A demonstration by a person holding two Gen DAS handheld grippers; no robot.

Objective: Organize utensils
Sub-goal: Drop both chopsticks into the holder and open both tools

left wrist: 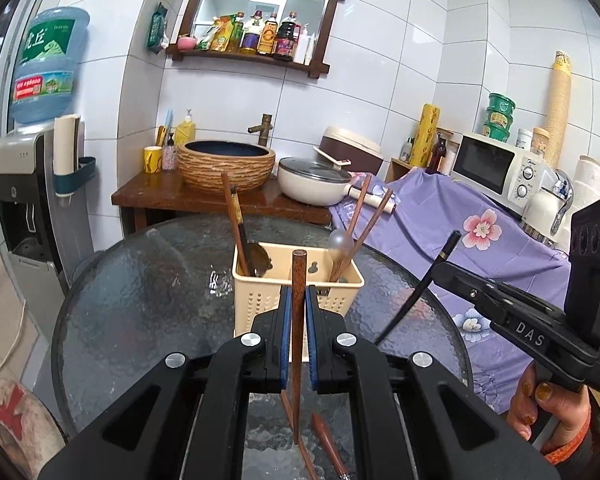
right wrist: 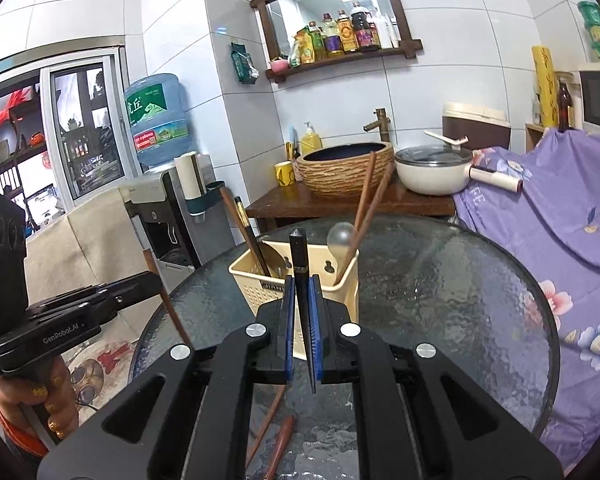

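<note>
The left gripper [left wrist: 296,336] is pinching a brown wooden chopstick [left wrist: 298,344] between its blue pads, the stick standing nearly upright with its blunt top above the pads and its lower end hanging down toward the round dark textured-glass counter [left wrist: 140,300]. The right gripper [right wrist: 302,328] is likewise pressed onto a slim black chopstick with a thin gold band [right wrist: 301,272], held upright with its pointed top above the pads and its tip below them; in the left wrist view that black stick looks bent by the lens as it slants down from the right gripper at the right edge. Just beyond both grippers, near the middle of the counter, stands the cream perforated plastic utensil basket [left wrist: 260,304]. Its left compartment holds a dark spoon and two dark sticks [left wrist: 236,232]; its right compartment holds a clear rounded spoon [left wrist: 340,242] and two brown wooden chopsticks [left wrist: 360,220] leaning right. On the near part of the counter, under the grippers, lie another brown wooden chopstick [right wrist: 266,428] and a reddish-brown tapered wooden handle [right wrist: 280,444], close together. A hand with gold-painted nails [left wrist: 540,404] grips the right tool's handle.
</note>
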